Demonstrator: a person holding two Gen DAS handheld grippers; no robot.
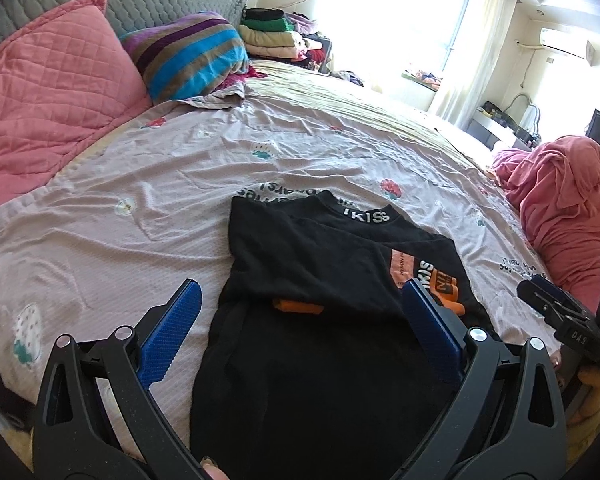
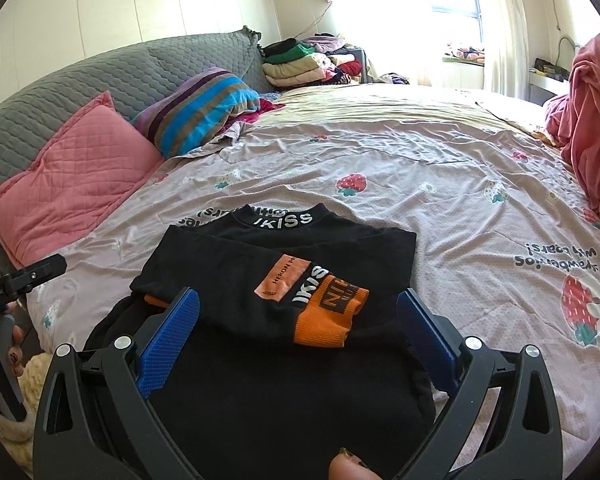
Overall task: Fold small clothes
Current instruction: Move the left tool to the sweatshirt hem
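A small black top (image 1: pixel 308 272) (image 2: pixel 284 360) lies flat on the bed sheet (image 1: pixel 180 168) (image 2: pixel 440 168), collar with white letters at the far end. Both sleeves are folded across its chest, and the orange cuff (image 2: pixel 332 312) of the upper sleeve lies on top. My left gripper (image 1: pixel 302 300) hovers open over the top's near half, with nothing between its blue pads. My right gripper (image 2: pixel 298 308) is open too, its pads either side of the orange cuff and apart from it. Each gripper shows at the edge of the other's view.
Pink quilted pillow (image 2: pixel 72 180) and striped blanket (image 2: pixel 204 108) lie at the headboard side on the left. A stack of folded clothes (image 2: pixel 300 60) sits at the far corner. A bunched pink cloth (image 1: pixel 564 208) (image 2: pixel 592 120) lies on the right edge. A thumb shows at each view's bottom.
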